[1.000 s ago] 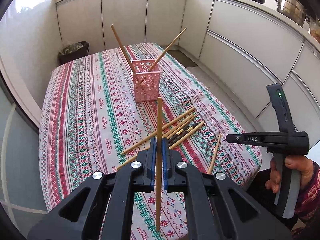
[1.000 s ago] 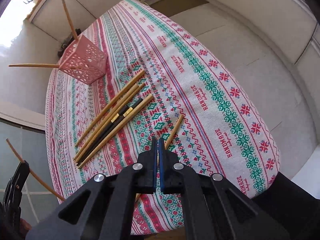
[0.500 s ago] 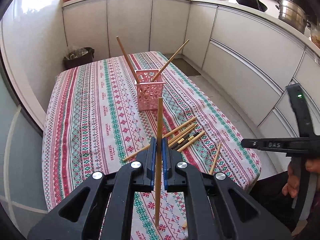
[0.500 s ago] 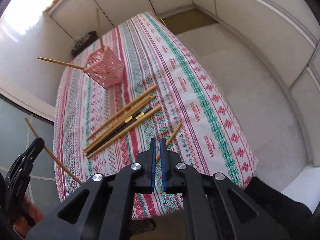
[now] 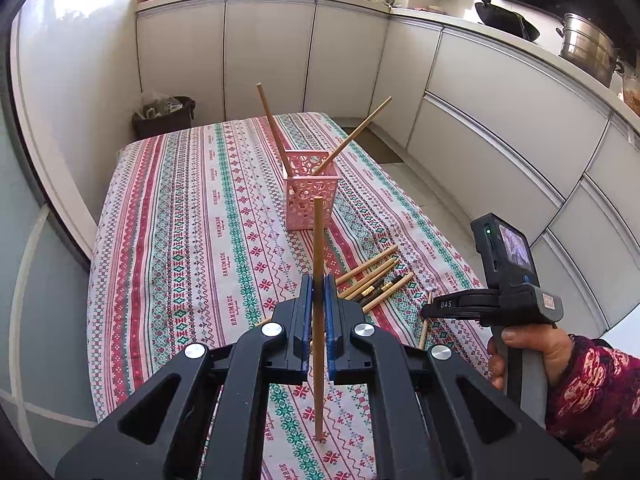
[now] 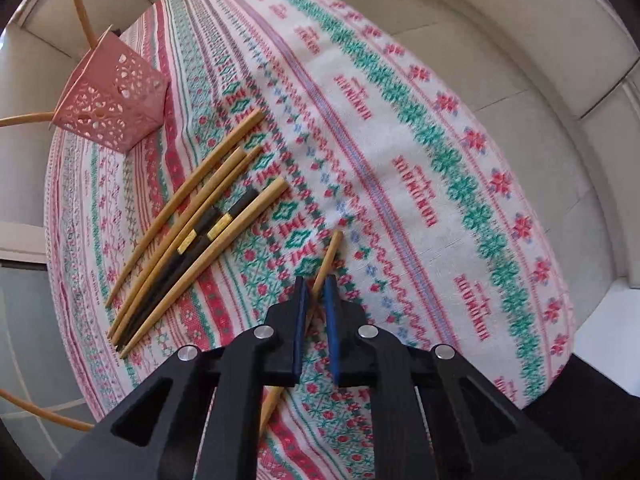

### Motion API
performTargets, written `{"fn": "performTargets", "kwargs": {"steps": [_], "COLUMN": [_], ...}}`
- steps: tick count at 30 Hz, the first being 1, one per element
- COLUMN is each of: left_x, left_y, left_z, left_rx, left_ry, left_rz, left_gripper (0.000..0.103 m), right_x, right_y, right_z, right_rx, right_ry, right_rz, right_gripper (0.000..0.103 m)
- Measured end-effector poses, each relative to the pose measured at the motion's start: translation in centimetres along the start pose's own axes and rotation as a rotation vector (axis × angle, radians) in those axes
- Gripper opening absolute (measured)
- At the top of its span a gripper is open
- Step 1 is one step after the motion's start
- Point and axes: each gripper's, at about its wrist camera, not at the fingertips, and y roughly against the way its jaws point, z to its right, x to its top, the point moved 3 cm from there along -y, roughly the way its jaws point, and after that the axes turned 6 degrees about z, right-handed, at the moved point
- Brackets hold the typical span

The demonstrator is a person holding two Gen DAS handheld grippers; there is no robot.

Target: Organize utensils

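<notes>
My left gripper (image 5: 319,280) is shut on a wooden chopstick (image 5: 318,240), which stands upright between its pads above the table. The pink perforated basket (image 5: 310,196) beyond it holds two slanted chopsticks. Several chopsticks lie in a pile (image 5: 376,278) on the patterned tablecloth. My right gripper (image 6: 315,284) points steeply down over a lone chopstick (image 6: 330,250) lying on the cloth. Its jaws are closing with that chopstick between them, and cloth still shows beside the stick. The pile (image 6: 192,232) and the basket (image 6: 116,108) lie to its left.
The table's near-right edge (image 6: 552,360) drops to a pale floor. White cabinets (image 5: 500,128) curve round the room, with a wok and a steel pot (image 5: 588,48) on the counter. A dark bin (image 5: 164,116) stands past the table's far end.
My right gripper has come down onto the lone chopstick, and its jaws now stand apart around it. My left gripper still holds its chopstick and has barely moved.
</notes>
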Motion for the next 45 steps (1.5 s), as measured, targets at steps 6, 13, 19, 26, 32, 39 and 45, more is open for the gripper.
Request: {"fn": "performTargets", "kwargs": {"steps": [6, 13, 19, 26, 32, 39, 45], "left_x": [0.6, 2.7, 5.5, 6.9, 6.7, 6.6, 6.5], "left_y": [1.0, 2.7, 3.5, 3.4, 3.2, 3.9, 4.3], "left_z": [0.0, 1.7, 3.0, 3.9, 3.6, 2.1, 1.0], "left_rx": [-0.012, -0.02, -0.036, -0.043, -0.075, -0.095, -0.081], "left_ry": [0.012, 0.008, 0.019, 0.013, 0.03, 0.051, 0.061], "left_rz": [0.059, 0.191, 0.249, 0.277, 0.281, 0.29, 0.282], "left_gripper": [0.005, 0.005, 0.005, 0.005, 0.005, 0.005, 0.006], "right_x": [-1.4, -1.9, 0.5, 2.4, 1.5, 1.0, 0.7], "right_y": [4.3, 12.6, 18.6, 10.9, 0.4, -0.3, 1.0], "right_z": [-0.1, 0.3, 0.5, 0.7, 1.4, -1.4, -0.2], "right_rx": [0.117, 0.214, 0.259, 0.133, -0.011, -0.106, -0.021], "right_ry": [0.064, 0.186, 0.24, 0.23, 0.166, 0.253, 0.195], "right_rz": [0.164, 0.359, 0.472, 0.16, -0.039, 0.04, 0.084], "right_gripper": [0.007, 0.006, 0.006, 0.031, 0.031, 0.019, 0.005]}}
